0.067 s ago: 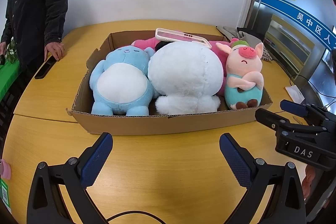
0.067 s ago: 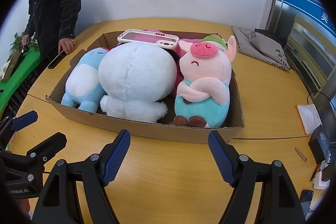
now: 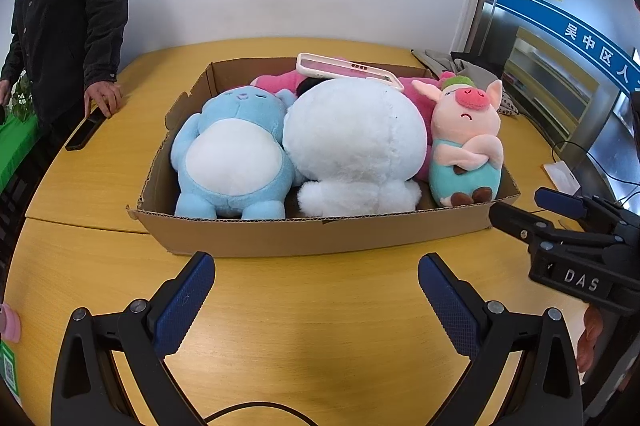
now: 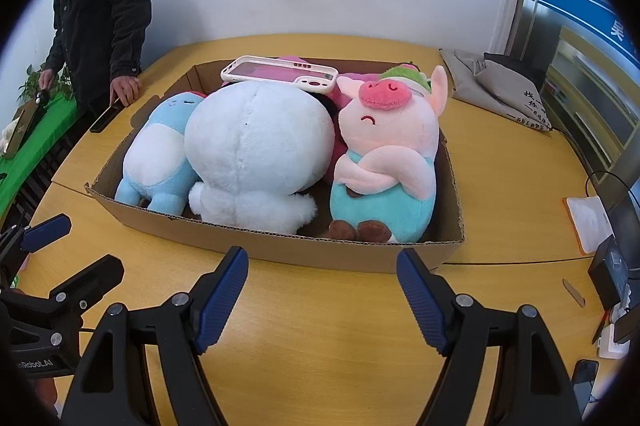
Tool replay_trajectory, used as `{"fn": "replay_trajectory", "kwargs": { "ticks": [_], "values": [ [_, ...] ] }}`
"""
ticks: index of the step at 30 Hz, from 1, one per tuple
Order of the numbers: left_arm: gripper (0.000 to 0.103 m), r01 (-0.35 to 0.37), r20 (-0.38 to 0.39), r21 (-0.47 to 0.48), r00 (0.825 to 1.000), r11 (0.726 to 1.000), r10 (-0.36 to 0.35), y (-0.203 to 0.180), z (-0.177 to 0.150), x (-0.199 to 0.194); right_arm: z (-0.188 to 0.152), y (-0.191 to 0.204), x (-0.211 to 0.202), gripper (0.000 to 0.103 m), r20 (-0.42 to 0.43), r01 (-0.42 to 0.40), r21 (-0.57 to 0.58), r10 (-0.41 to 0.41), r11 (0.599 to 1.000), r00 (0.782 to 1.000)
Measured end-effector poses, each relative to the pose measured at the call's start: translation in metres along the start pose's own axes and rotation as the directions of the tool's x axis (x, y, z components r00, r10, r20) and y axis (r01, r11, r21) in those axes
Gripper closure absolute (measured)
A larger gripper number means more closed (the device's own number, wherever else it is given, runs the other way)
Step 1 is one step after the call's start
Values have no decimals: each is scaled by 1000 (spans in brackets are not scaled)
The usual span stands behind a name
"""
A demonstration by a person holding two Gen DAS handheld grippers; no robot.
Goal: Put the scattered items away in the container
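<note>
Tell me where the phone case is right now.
The phone case lies at the back of the cardboard box, resting atop the white plush and the pink plush, in both wrist views.

Both views were bright and evenly lit, with soft, faint shadows. Focus stayed sharp throughout. Fisheye distortion bowed the counter [image 3: 320, 306] edges, and black vignetting filled the corners, heaviest in the right wrist view.

A shallow cardboard box [image 3: 320, 232] sits mid-table, its far wall nearer the table's back edge, packed full. Along its front wall lie a blue plush [image 3: 234, 154] at the left, a white plush [image 3: 354, 142] in the middle and a pink pig plush [image 3: 466, 142] upright at the right. A magenta plush [image 3: 276, 81] lies behind them, with a white-framed phone case [image 3: 348, 70] resting on top.
</note>
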State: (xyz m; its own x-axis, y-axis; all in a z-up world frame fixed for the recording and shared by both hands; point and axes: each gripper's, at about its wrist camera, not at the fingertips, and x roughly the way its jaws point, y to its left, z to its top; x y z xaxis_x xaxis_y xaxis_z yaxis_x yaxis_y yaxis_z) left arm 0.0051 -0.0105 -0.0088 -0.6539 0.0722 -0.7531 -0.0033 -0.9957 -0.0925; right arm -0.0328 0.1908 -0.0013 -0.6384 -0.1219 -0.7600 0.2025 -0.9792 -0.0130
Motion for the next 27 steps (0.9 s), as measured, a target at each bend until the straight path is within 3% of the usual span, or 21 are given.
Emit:
{"fn": "replay_trajectory", "kwargs": {
  "ticks": [6,9,14,17,23,27],
  "values": [
    [0,38,31,-5,999,999,-37,26,-21,6,-11,-14,10,26,13,-61,6,61,998,998],
    [0,24,22,19,999,1000,-24,60,-47,14,-17,-22,15,26,19,-91,9,91,996,996],
    [0,-3,-75,64,997,998,8,125,-101,34,-64,-60,34,26,-31,-94,-80,92,992,995],
    [0,-58,-134,80,989,995,69,159,-126,48,-94,-84,45,26,-69,-97,-124,89,988,994],
    [0,-16,-106,115,994,993,28,191,-140,55,-134,-109,59,26,-107,-97,-161,81,982,991],
    [0,56,-70,200,997,978,-43,201,-144,56,-140,-122,63,16,-83,-145,-177,132,973,988]
  ]
}}
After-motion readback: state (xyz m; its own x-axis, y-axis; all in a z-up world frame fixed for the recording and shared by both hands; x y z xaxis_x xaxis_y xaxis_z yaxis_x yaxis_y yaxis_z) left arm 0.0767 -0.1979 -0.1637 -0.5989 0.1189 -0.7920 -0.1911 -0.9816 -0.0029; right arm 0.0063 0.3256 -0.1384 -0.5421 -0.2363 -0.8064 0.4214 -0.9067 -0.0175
